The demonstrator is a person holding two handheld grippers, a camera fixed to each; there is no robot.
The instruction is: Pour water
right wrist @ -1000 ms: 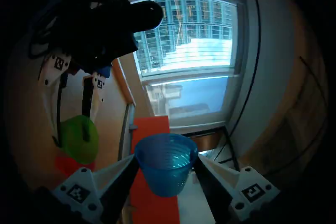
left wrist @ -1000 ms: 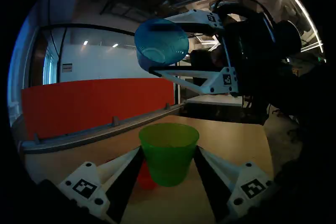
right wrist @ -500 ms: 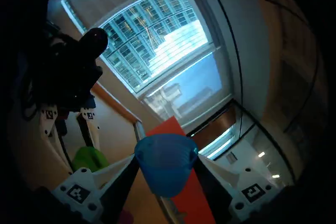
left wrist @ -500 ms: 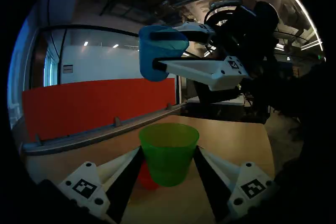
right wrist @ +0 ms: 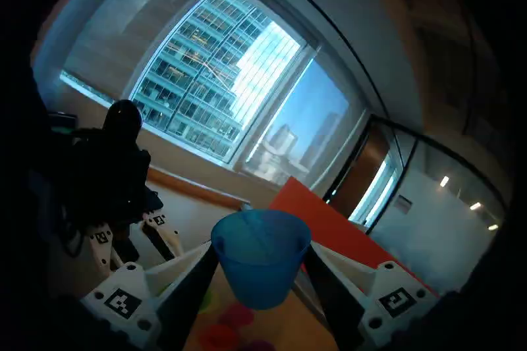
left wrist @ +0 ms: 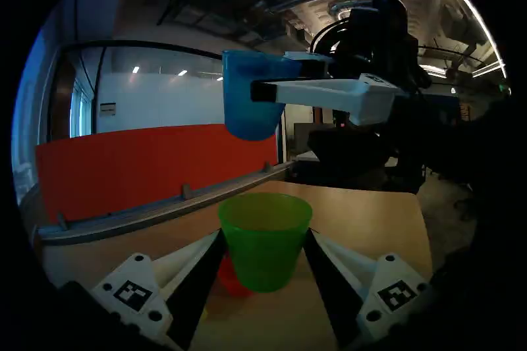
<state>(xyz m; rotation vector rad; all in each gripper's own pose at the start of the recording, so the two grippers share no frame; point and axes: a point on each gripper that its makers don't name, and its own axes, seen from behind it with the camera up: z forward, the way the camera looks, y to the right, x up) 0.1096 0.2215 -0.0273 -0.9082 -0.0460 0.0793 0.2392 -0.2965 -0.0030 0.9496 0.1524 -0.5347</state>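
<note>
The left gripper (left wrist: pixel 265 249) has its fingers (left wrist: pixel 195 257) clamped on the green cup (left wrist: pixel 265 236), low by the bench (left wrist: pixel 369 216). The right gripper (right wrist: pixel 261 265) has its fingers (right wrist: pixel 176 273) pinching the blue cup (right wrist: pixel 259 253), held upright above the green cup. Both cups look light, thin and slick, so a gentle mid-wall hold seems best.

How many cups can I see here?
2: a blue cup in the right gripper, raised, and a green cup in the left gripper, lower down. A red shape behind it might be another.
</note>
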